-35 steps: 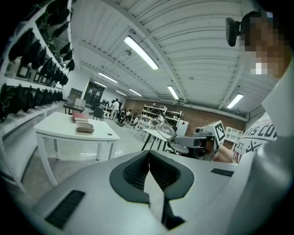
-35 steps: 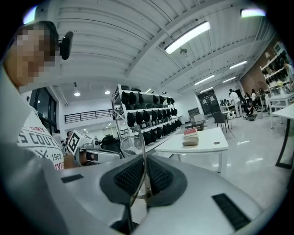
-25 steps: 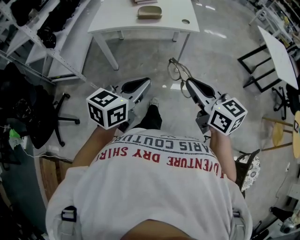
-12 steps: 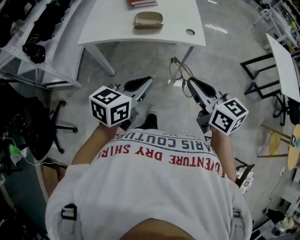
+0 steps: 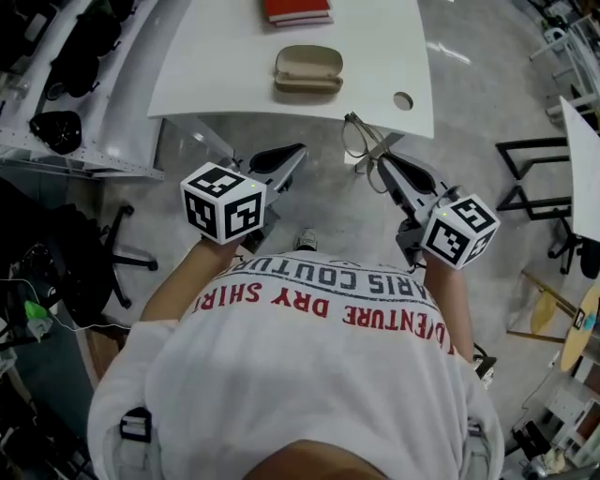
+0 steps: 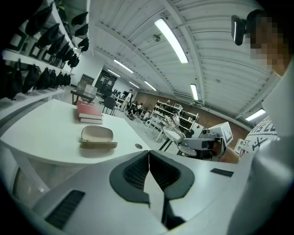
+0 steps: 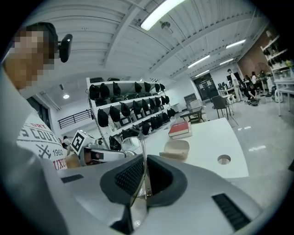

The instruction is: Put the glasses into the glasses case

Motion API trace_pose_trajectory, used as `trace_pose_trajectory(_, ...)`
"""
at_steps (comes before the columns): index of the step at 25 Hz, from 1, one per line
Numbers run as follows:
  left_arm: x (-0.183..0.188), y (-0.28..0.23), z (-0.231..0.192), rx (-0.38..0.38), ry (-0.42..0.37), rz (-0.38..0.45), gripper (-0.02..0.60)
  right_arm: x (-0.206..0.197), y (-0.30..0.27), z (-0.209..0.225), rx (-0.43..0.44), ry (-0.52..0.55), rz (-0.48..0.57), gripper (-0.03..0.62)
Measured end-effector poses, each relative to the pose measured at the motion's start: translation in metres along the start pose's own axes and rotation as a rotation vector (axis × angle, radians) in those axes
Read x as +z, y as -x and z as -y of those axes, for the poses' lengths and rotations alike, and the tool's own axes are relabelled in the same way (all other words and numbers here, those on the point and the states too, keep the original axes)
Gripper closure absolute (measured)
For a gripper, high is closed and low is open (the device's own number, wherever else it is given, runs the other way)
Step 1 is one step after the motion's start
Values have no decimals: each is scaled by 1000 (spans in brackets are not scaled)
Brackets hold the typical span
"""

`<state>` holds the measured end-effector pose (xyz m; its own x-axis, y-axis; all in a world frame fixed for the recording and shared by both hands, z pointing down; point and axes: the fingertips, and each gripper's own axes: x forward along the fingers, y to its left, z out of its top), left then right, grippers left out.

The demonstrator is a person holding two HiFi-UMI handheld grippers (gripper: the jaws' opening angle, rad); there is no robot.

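Pinching the glasses (image 5: 358, 139) with the right gripper (image 5: 379, 160), up in the air by the edge of the white table (image 5: 216, 66). Holding nothing with the left gripper (image 5: 298, 150), pressed together. Over on the table, near red books (image 5: 297, 11): the glasses case (image 5: 308, 69).

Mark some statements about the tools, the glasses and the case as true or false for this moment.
1. The right tool is shut on the glasses. True.
2. The glasses case lies open on the table. False: its lid is closed.
3. The left tool grips the case. False: its jaws are together with nothing between them, and the case lies on the table apart from both tools.
4. A red book lies on the table beyond the case. True.
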<state>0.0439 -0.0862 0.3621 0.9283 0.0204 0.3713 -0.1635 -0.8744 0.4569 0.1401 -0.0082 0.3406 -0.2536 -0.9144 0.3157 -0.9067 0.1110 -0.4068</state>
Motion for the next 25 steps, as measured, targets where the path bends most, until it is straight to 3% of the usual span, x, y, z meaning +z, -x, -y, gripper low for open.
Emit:
trace_pose_trajectory(13,28,-40,-56,79,77,11,554,31,-53,56,72,-13,-15,559)
trace_pose_trajectory(25,51,-66,-112,205,171,62,554,59,-127,98,213,38,-138,559)
